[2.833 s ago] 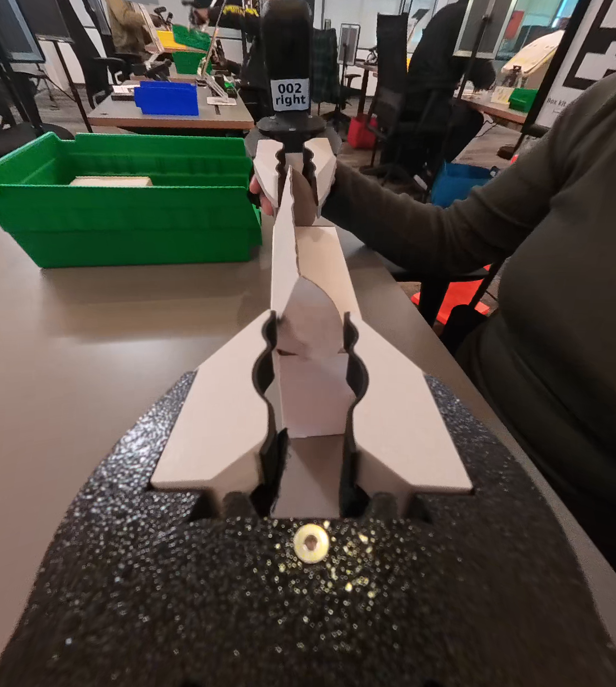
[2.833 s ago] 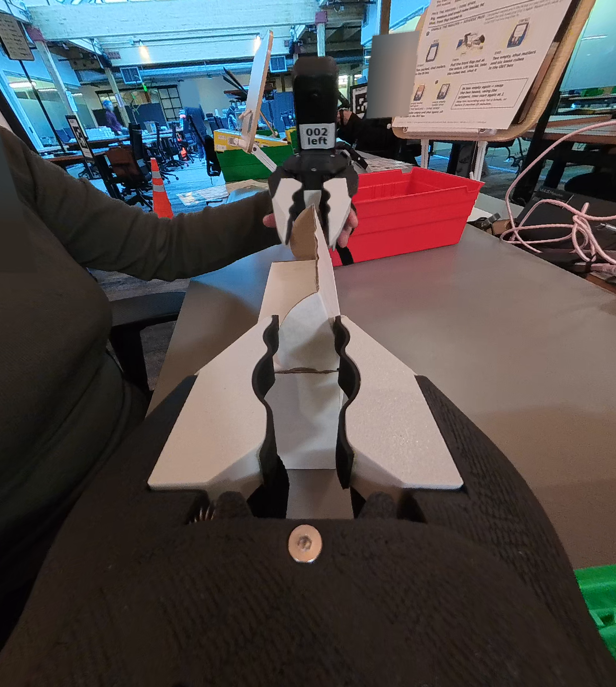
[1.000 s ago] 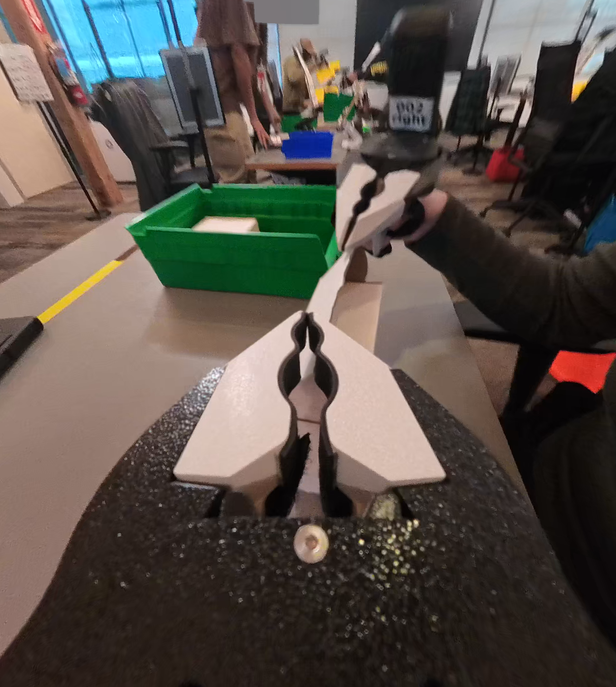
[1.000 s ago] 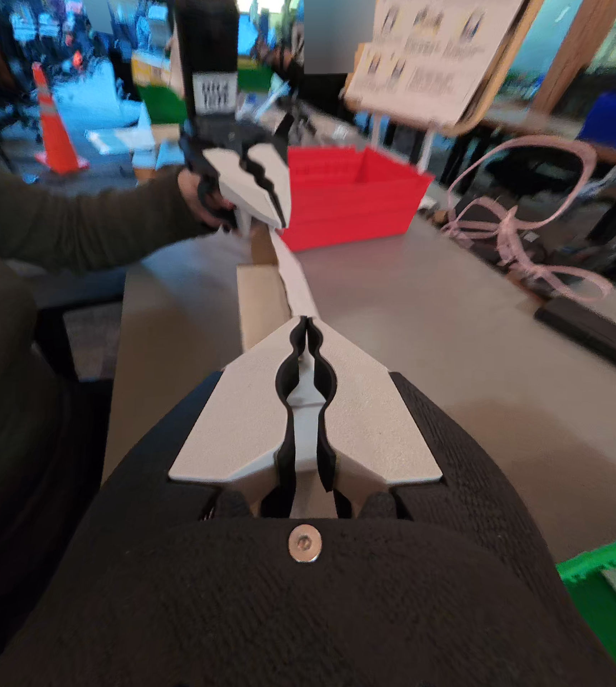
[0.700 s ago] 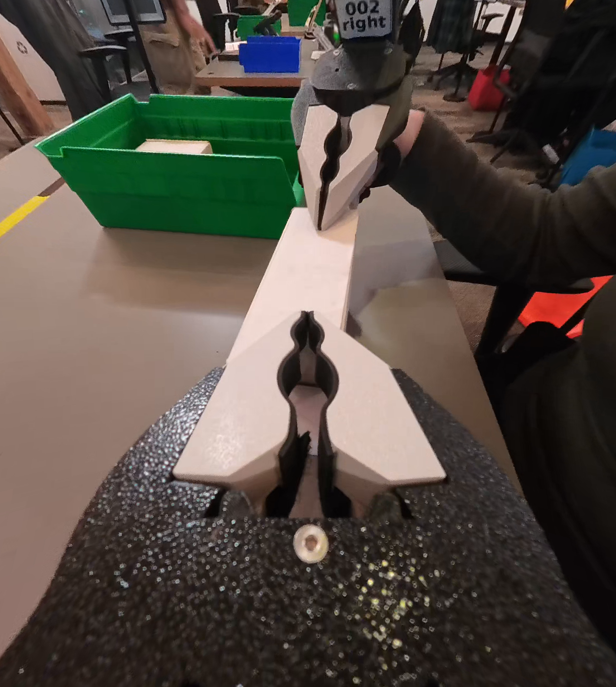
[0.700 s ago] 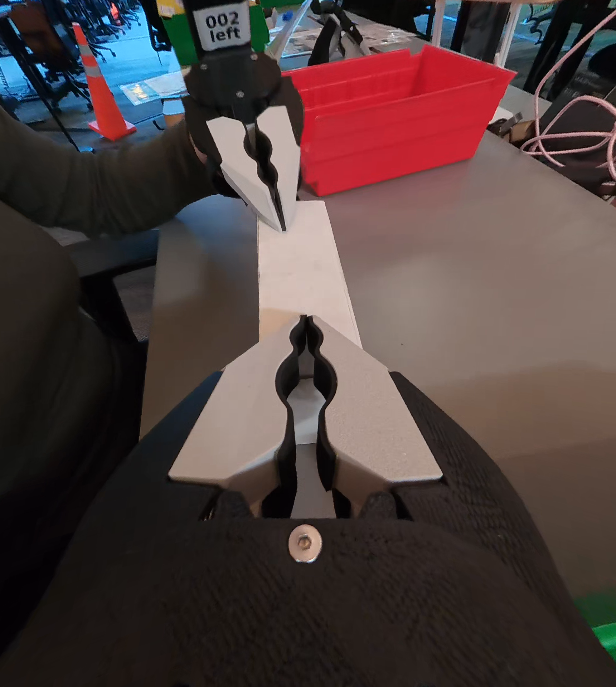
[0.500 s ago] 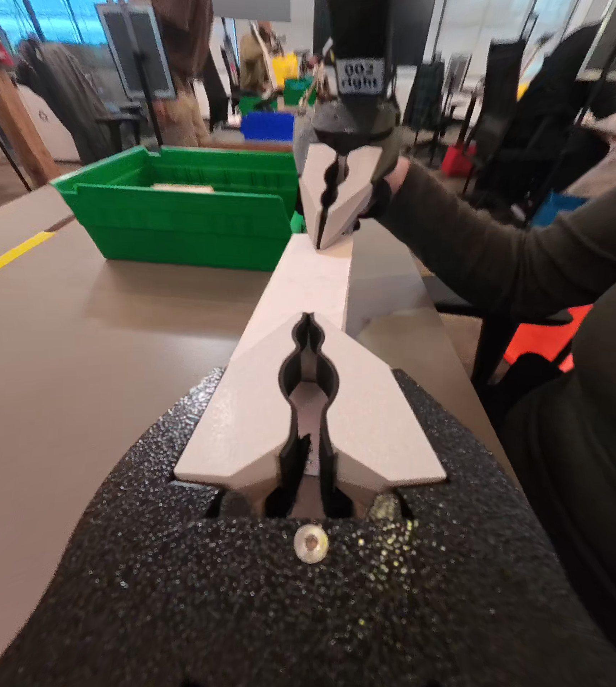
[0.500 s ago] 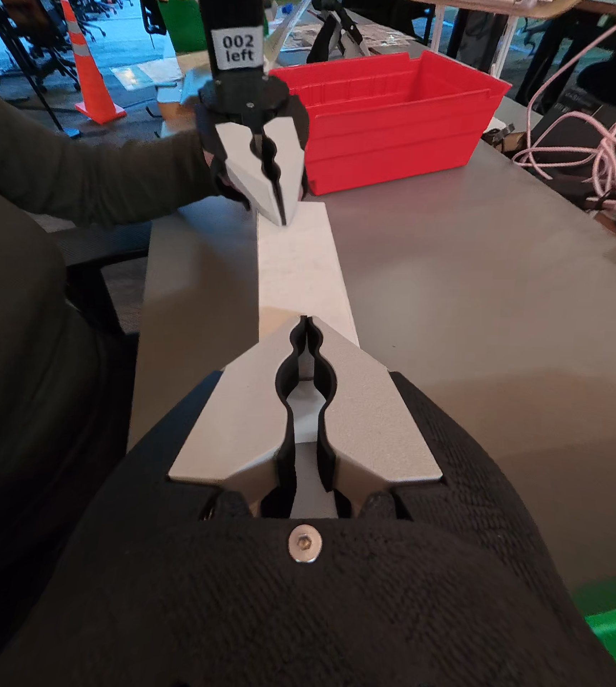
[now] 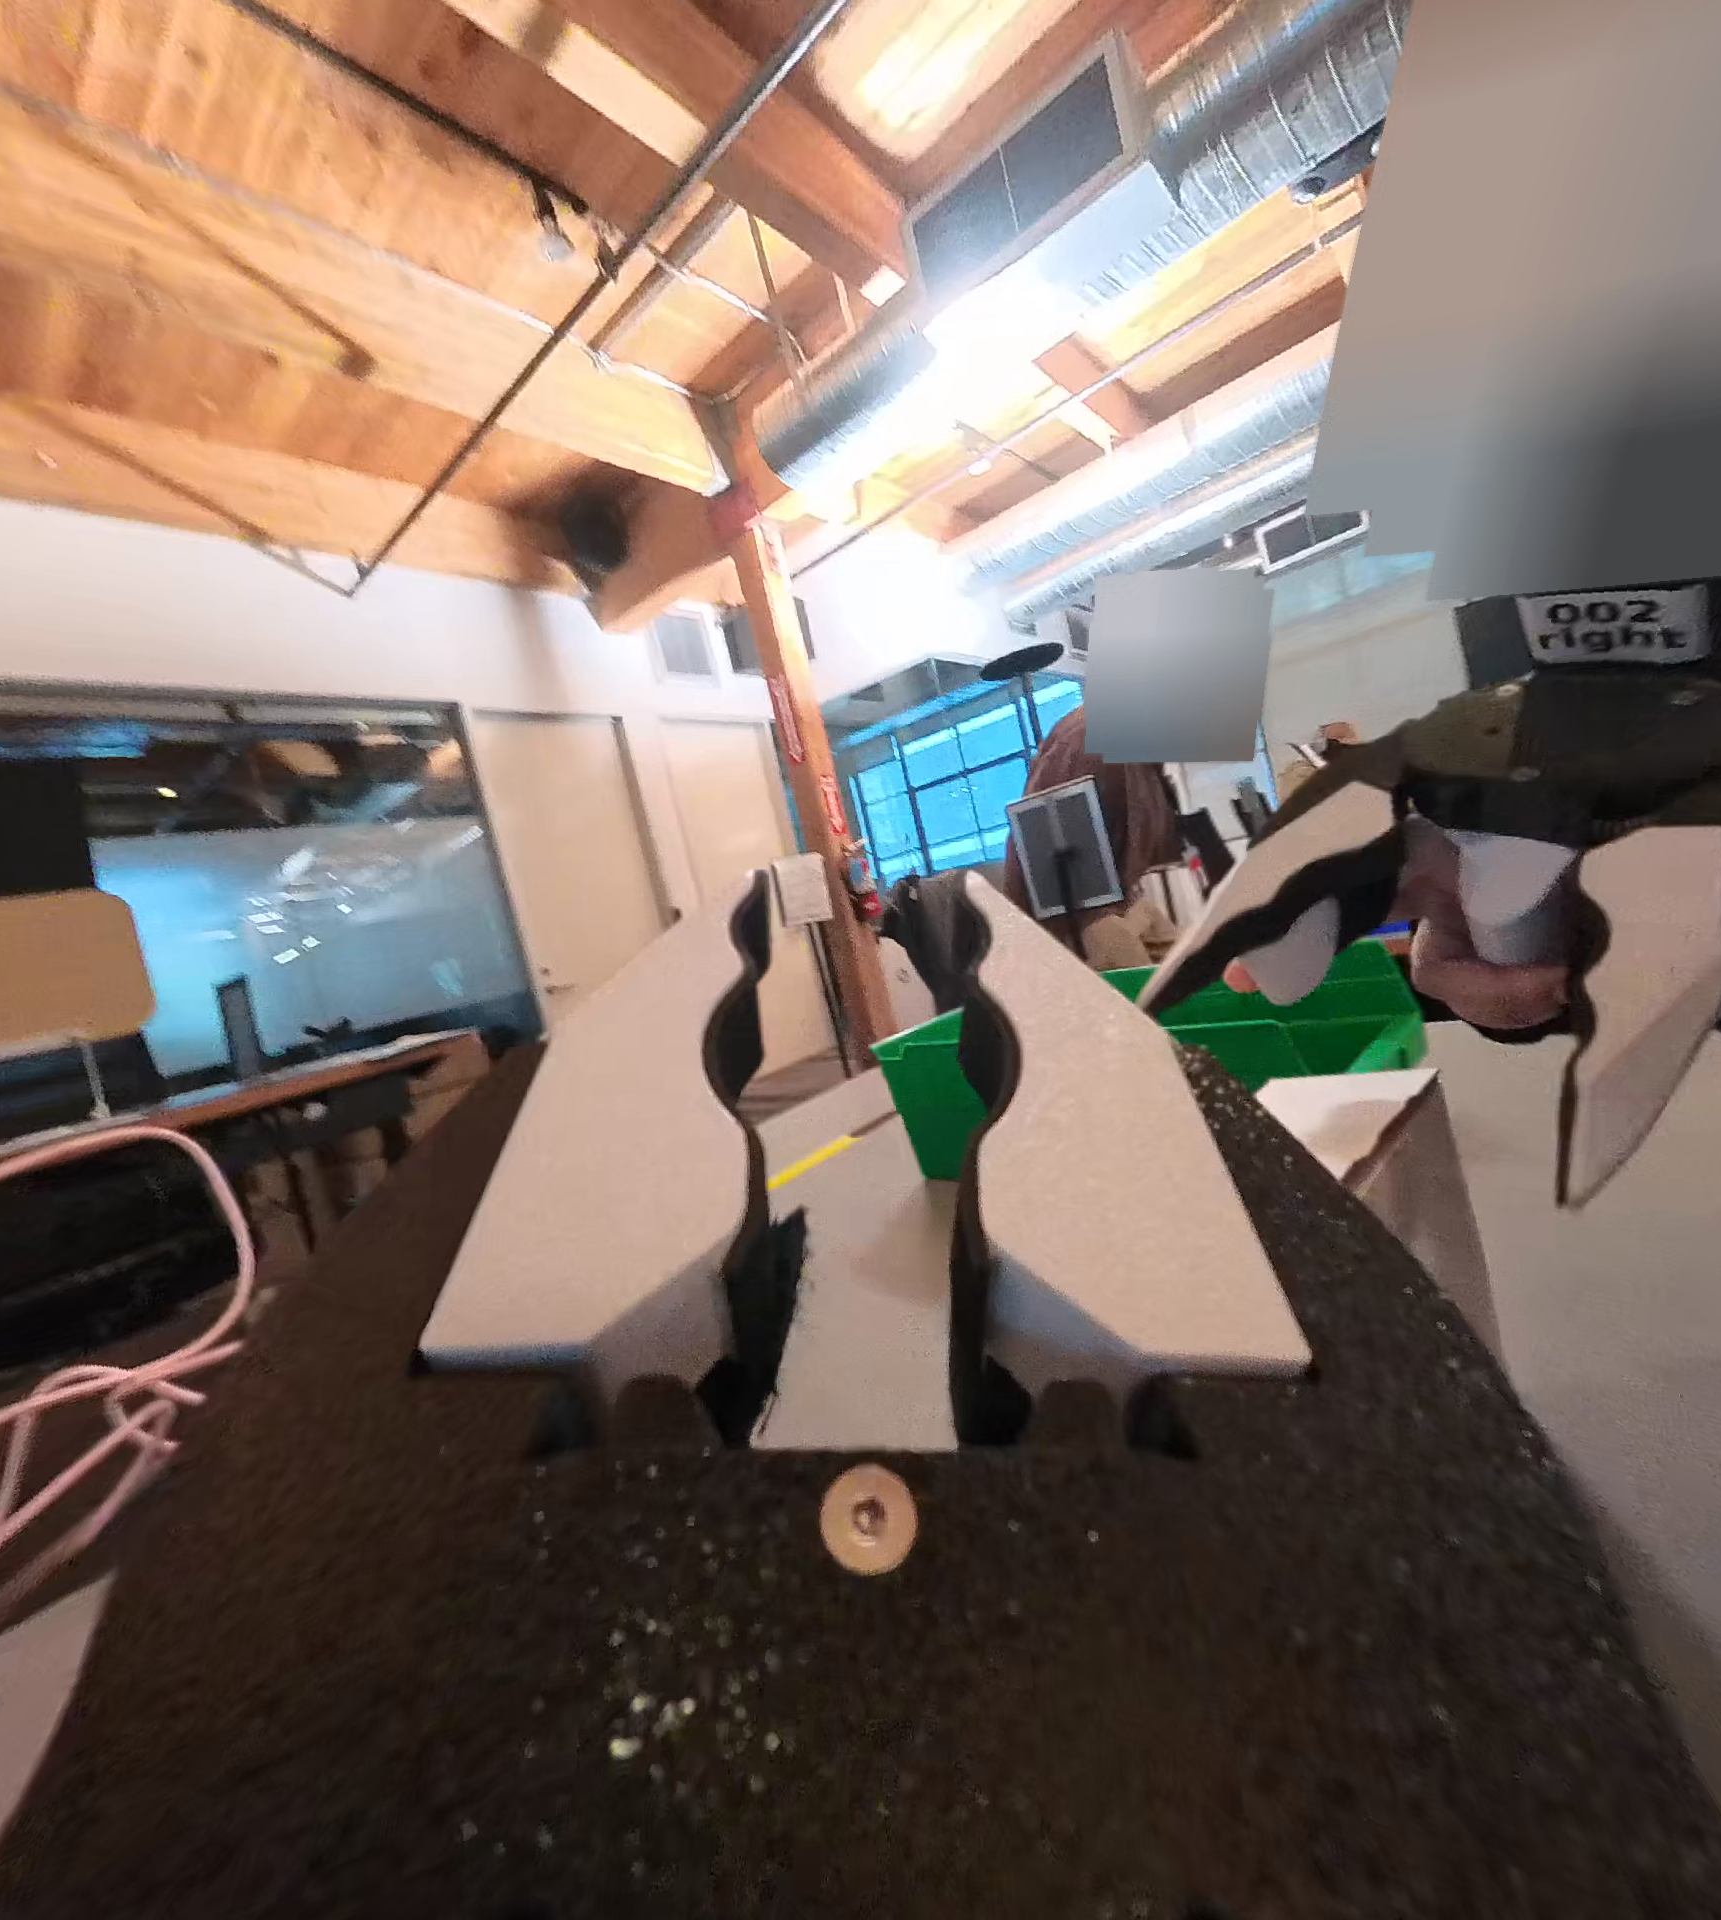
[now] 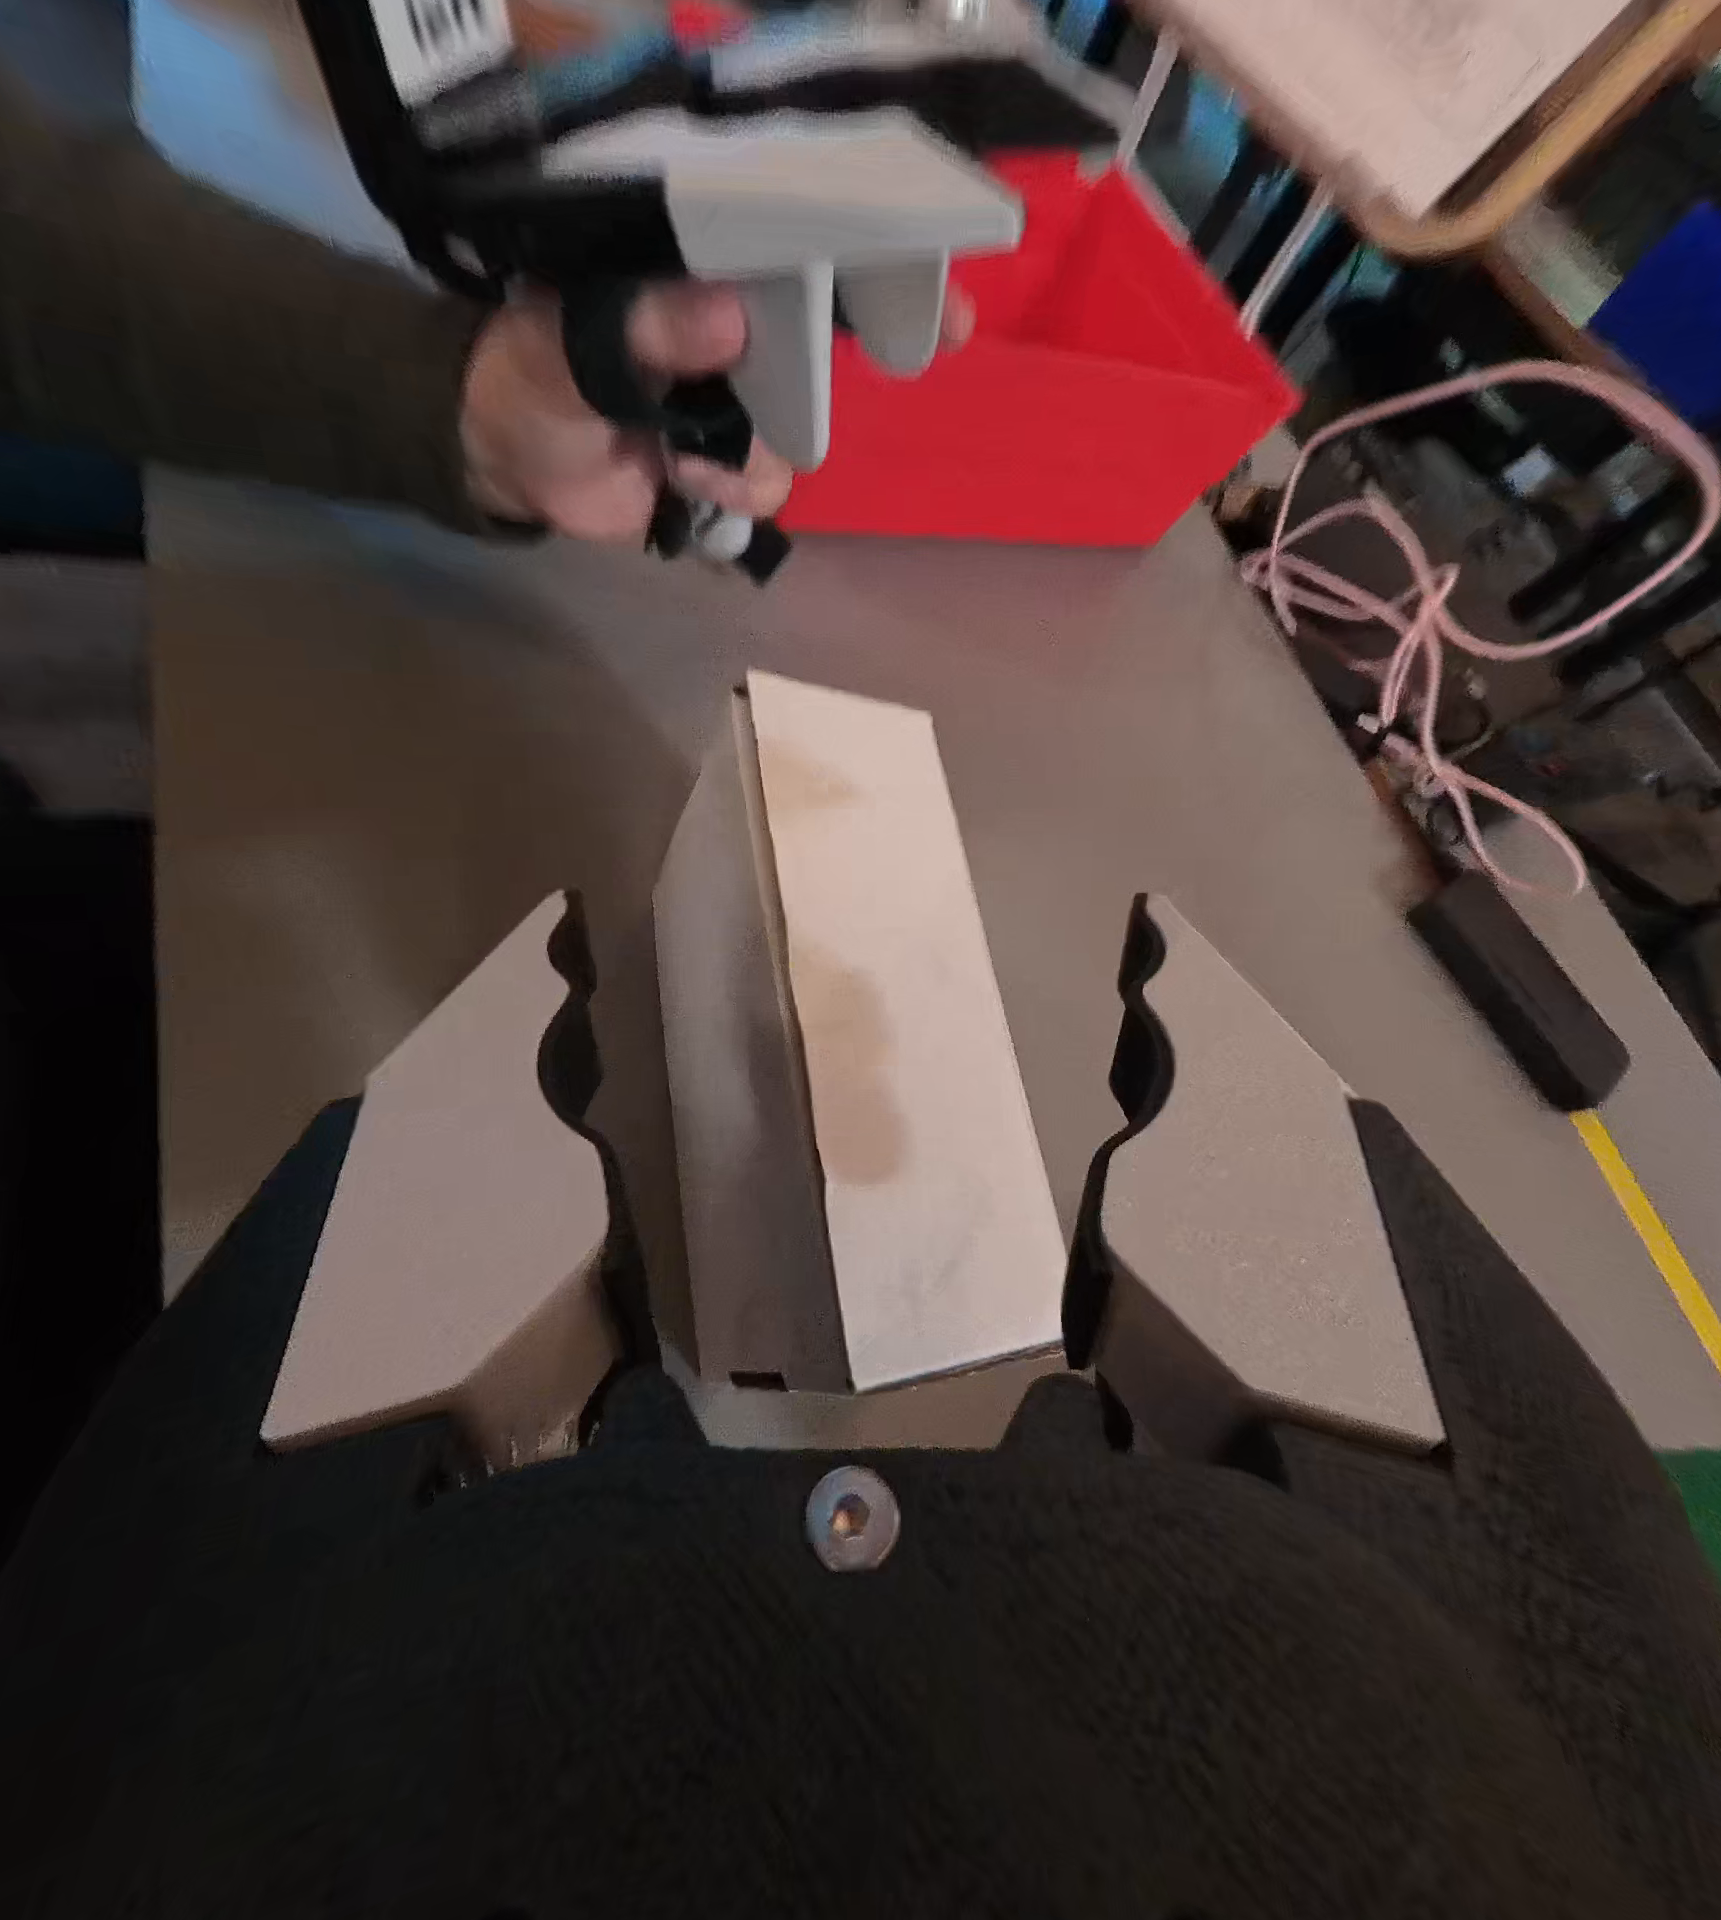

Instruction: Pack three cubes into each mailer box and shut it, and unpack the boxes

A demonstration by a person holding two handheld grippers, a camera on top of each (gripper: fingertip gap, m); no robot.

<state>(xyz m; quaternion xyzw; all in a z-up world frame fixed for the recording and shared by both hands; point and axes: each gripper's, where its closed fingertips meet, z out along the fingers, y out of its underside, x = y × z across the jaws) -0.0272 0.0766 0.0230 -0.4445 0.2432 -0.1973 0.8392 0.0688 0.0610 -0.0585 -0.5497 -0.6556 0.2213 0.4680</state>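
The white mailer box (image 10: 866,1039) now lies shut on the table (image 10: 1147,727); both grippers have let go; the right gripper (image 10: 856,914) gapes wide around it, touching nothing; the left gripper (image 9: 861,925), partly open and empty, has swung up toward 12 o'clock; this box looks done.

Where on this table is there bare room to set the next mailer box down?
Bare tabletop lies between the closed mailer box, the red bin and the pink cable at the edge. A narrower bare strip runs on the box's other side. The far end is crowded: the left gripper hangs there before the bin.
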